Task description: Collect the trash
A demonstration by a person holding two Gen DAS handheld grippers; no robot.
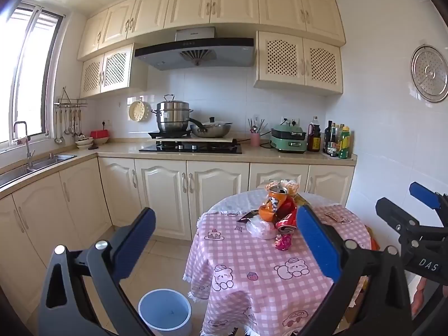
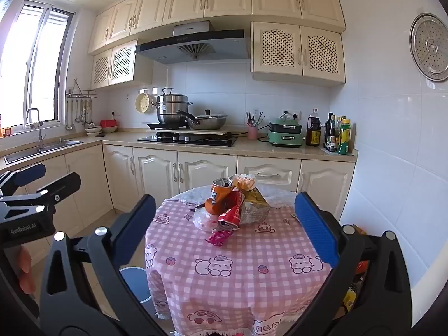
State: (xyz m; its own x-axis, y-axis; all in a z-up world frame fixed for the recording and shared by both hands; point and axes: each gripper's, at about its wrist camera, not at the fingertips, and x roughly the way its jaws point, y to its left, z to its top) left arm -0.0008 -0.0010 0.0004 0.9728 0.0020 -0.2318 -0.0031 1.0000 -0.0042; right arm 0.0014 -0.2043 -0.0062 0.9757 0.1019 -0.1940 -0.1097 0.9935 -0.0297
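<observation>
Right wrist view has the trash heaped mid-table on the round table with the pink checked bear-print cloth [image 2: 238, 274]: one crushed orange soda can [image 2: 218, 196] standing dented, one squashed red soda can [image 2: 231, 215] leaning on it, one crinkly clear plastic bag [image 2: 203, 219], one magenta foil candy wrapper [image 2: 219, 236] at the front, and a tan paper wrapper [image 2: 256, 203] behind. One pale blue round bin [image 1: 165, 312] sits on the floor just beside the table. Both the left gripper [image 1: 226, 240] and right gripper [image 2: 225, 231] have their blue pads spread wide, holding nothing, well short of the pile.
</observation>
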